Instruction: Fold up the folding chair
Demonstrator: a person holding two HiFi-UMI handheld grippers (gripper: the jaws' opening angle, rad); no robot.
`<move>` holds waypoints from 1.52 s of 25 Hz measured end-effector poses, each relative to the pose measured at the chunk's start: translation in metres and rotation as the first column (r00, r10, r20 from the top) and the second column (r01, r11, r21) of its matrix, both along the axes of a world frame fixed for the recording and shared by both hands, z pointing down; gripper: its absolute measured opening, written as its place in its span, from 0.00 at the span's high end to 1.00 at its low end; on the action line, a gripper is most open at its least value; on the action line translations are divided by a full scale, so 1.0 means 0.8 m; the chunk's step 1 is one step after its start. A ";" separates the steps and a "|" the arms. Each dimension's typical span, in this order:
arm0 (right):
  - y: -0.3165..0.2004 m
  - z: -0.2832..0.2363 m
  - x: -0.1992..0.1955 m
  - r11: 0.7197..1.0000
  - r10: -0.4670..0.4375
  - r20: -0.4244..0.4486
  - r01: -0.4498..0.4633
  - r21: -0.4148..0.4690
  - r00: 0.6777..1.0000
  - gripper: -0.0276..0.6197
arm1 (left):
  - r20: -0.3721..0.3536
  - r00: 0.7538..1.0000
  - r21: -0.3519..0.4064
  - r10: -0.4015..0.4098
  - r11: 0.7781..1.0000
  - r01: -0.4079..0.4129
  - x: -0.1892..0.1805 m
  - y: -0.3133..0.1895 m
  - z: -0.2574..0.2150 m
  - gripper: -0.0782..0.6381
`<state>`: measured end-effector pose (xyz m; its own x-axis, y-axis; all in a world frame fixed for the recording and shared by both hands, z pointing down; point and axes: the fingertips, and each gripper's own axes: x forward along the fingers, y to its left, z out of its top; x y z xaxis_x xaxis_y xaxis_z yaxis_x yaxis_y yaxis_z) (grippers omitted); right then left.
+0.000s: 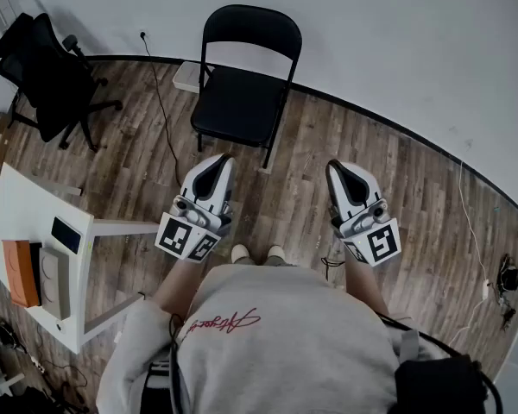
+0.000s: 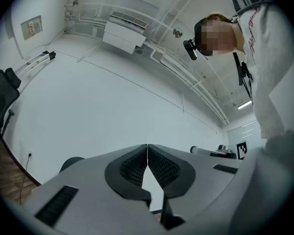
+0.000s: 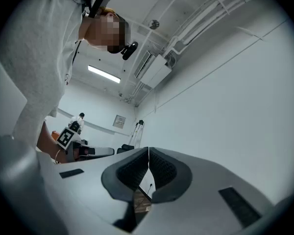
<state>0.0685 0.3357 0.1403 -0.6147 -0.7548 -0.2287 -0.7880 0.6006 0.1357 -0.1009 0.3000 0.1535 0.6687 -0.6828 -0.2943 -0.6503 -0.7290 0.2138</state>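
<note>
Our left tongs (image 1: 220,162) and right tongs (image 1: 336,167) are closed, empty, short of the unfolded chair (image 1: 251,26). Folding has not begun, we judge; next we must open them and reach its seat (image 1: 238,103).

Pale grey sweatshirt (image 1: 285,343), red script on front, left gripper (image 1: 221,160) and right gripper (image 1: 334,167) white-grey shells, black ribbed pads (image 2: 132,166), black-white marker cubes (image 1: 186,236)
</note>
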 end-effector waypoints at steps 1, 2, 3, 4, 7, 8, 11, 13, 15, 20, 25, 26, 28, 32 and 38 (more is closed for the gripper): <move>0.001 0.001 0.003 1.000 -0.003 -0.004 0.003 0.000 1.000 0.93 | 0.003 1.000 0.001 -0.002 1.000 0.002 0.003 0.001 0.001 0.87; 0.002 0.002 0.005 1.000 -0.006 -0.006 0.006 0.000 1.000 0.93 | 0.005 1.000 0.002 -0.005 1.000 0.005 0.006 0.001 0.001 0.87; 0.003 0.003 0.008 1.000 -0.008 -0.008 0.008 0.000 1.000 0.93 | 0.007 1.000 0.001 -0.008 1.000 0.008 0.008 0.002 0.002 0.87; 0.004 0.003 0.010 1.000 -0.010 -0.007 0.010 -0.001 1.000 0.93 | 0.006 1.000 -0.001 -0.011 1.000 0.011 0.009 0.003 0.003 0.87; 0.009 0.004 0.013 1.000 -0.015 -0.006 0.015 -0.001 1.000 0.93 | 0.001 1.000 -0.009 -0.013 1.000 0.013 0.011 0.009 0.004 0.87; 0.010 0.004 0.013 1.000 -0.016 -0.006 0.016 0.000 1.000 0.93 | 0.001 1.000 -0.011 -0.013 1.000 0.013 0.011 0.011 0.004 0.87; 0.013 0.002 0.013 1.000 -0.024 -0.005 0.024 0.005 1.000 0.93 | 0.009 1.000 -0.016 -0.016 1.000 0.016 0.013 0.016 0.006 0.87; 0.015 0.002 0.015 1.000 -0.026 -0.006 0.026 0.005 1.000 0.93 | 0.009 1.000 -0.019 -0.017 1.000 0.017 0.016 0.018 0.006 0.87; 0.016 0.003 0.020 1.000 -0.019 -0.004 0.019 0.006 1.000 0.93 | 0.010 1.000 -0.016 -0.015 1.000 0.015 0.021 0.019 0.005 0.87; 0.017 -0.007 0.030 0.997 0.011 -0.029 -0.009 0.077 1.000 0.93 | 0.011 1.000 -0.001 -0.027 1.000 0.027 0.029 0.022 0.000 0.87; 0.015 -0.012 0.043 0.995 0.011 -0.030 -0.008 0.096 0.999 0.93 | 0.013 0.998 0.007 -0.054 0.999 0.054 0.032 0.023 -0.003 0.87; 0.014 -0.011 0.048 0.996 0.007 -0.026 -0.005 0.089 1.000 0.93 | 0.013 0.998 0.011 -0.062 0.998 0.061 0.034 0.022 -0.004 0.87; 0.009 -0.005 0.058 0.998 -0.001 -0.017 0.002 0.067 1.000 0.93 | 0.013 0.997 0.020 -0.080 0.997 0.080 0.037 0.020 -0.006 0.87; 0.005 -0.006 0.078 0.998 -0.044 0.054 0.042 0.042 0.998 0.93 | 0.018 0.992 0.040 -0.127 0.991 0.126 0.042 0.019 -0.011 0.87; -0.004 -0.004 0.092 0.995 -0.098 0.062 0.096 0.041 0.993 0.93 | 0.089 0.976 0.078 -0.199 0.978 0.192 0.045 0.017 -0.005 0.87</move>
<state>0.1425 0.3323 0.1370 -0.6680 -0.6822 -0.2973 -0.7339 0.6701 0.1112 -0.0650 0.3133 0.1493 0.5513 -0.7836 -0.2862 -0.7968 -0.5963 0.0977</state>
